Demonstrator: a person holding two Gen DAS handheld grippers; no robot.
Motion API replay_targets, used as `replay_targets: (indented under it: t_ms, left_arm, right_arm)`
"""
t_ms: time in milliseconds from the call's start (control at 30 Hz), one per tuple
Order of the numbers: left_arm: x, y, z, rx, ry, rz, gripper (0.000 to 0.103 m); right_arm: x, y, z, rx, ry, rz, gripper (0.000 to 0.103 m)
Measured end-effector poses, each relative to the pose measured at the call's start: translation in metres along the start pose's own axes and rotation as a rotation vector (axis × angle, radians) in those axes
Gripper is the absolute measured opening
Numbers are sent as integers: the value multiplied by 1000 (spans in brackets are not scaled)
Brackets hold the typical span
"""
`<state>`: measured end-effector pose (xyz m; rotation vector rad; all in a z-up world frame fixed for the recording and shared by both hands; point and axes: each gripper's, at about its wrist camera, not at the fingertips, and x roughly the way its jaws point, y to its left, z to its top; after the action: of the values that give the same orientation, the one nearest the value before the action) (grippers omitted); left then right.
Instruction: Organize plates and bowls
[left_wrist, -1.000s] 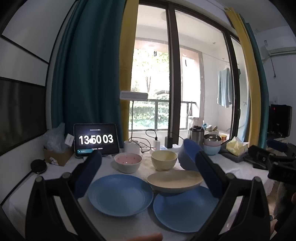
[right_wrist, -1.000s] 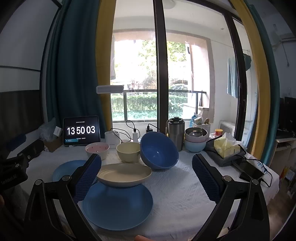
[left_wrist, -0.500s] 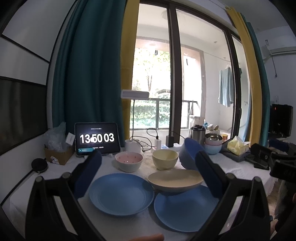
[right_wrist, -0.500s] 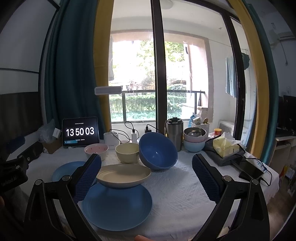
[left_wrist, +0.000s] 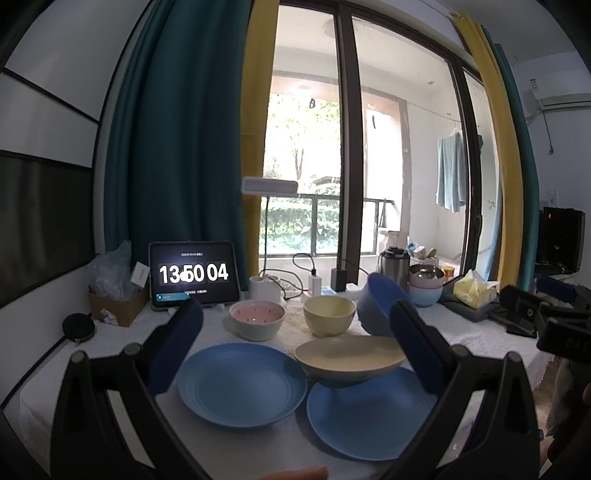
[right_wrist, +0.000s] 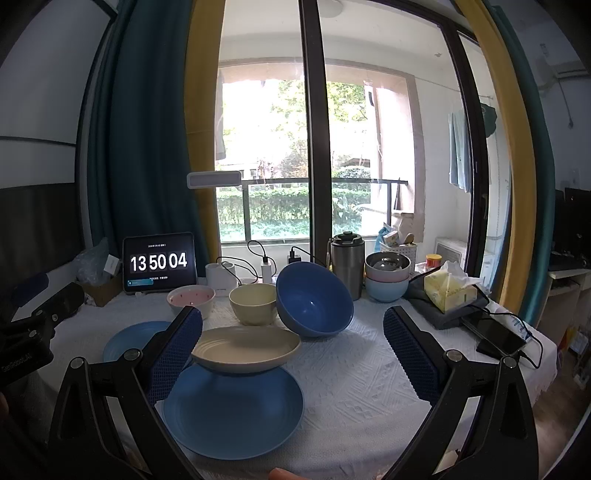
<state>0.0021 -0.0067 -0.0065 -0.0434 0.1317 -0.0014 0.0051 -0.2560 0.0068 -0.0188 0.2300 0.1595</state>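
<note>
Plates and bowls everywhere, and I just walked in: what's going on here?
A person holds a claw in each hand over the table, sorting dishes. Both claws, left and right, are open and hold nothing. A cream plate rests on one blue plate; a blue bowl lies tilted.

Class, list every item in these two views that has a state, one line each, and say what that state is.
left gripper: open, holding nothing
right gripper: open, holding nothing
cream plate: resting on a blue plate
second blue plate: flat, bare
dark blue bowl: tipped on its side
pink bowl: upright
yellow bowl: upright
tablet: on, showing a clock
</note>
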Motion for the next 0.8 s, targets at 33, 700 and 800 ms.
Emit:
replay_targets:
  t_ms: [33, 700, 800]
  left_arm:
    - [0, 0, 0, 0, 1, 1, 102]
    - [-1, -2, -2, -1, 4, -1, 102]
    - [-1, -2, -2, -1, 5, -1, 102]
  right_arm:
    - [0, 0, 0, 2, 1, 1, 100]
    - [0, -3, -1, 2, 3, 1, 100]
    - [1, -3, -2, 2, 5, 2, 100]
